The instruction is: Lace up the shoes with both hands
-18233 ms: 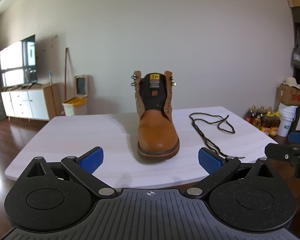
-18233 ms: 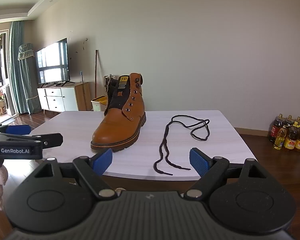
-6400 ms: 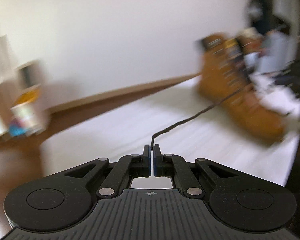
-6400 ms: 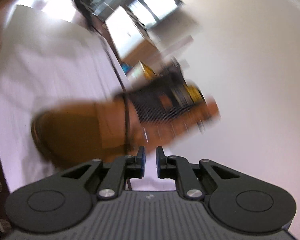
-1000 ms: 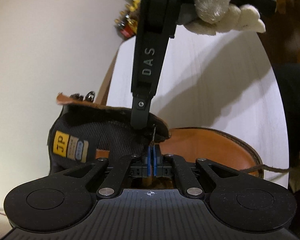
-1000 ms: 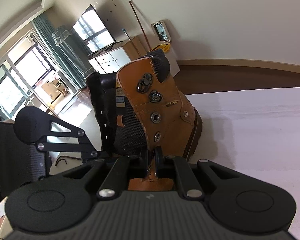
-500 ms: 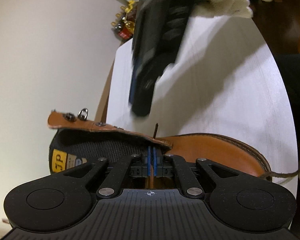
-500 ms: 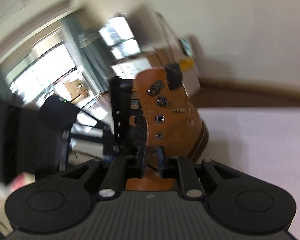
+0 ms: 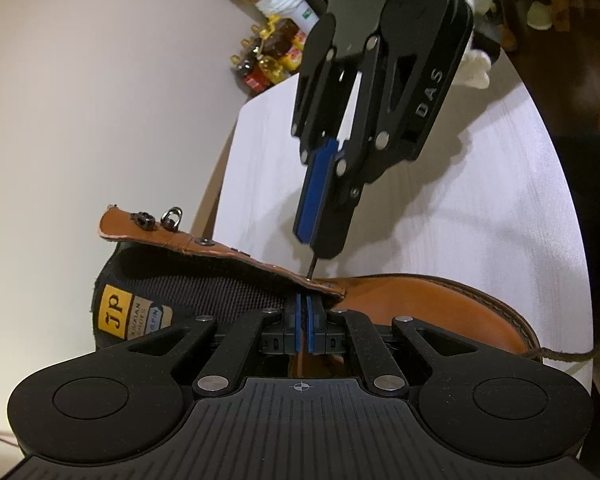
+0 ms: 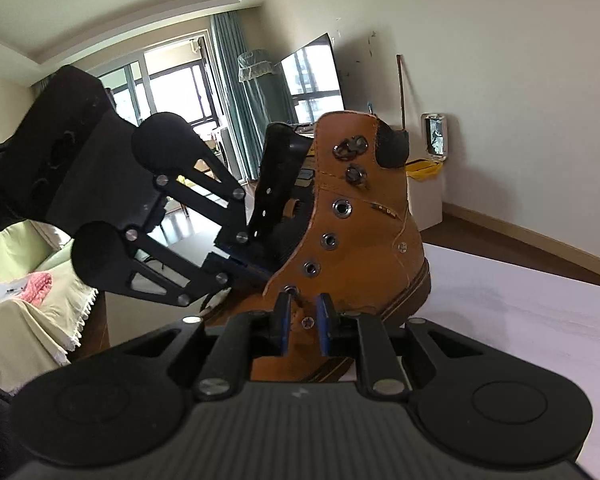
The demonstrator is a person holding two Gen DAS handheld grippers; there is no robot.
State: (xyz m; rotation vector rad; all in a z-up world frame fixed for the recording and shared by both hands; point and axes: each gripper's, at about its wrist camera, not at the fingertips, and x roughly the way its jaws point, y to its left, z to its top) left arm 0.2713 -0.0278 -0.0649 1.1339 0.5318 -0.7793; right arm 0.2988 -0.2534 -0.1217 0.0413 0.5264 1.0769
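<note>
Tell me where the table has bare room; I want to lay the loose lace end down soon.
Bare white table lies open on the boot's outer side toward the wall, and beyond the boot toward the far edge by the oil bottles. It is crowded at the lowest eyelet, where the right gripper and left gripper meet over the lace.

Lace runs off the frame's right edge.
</note>
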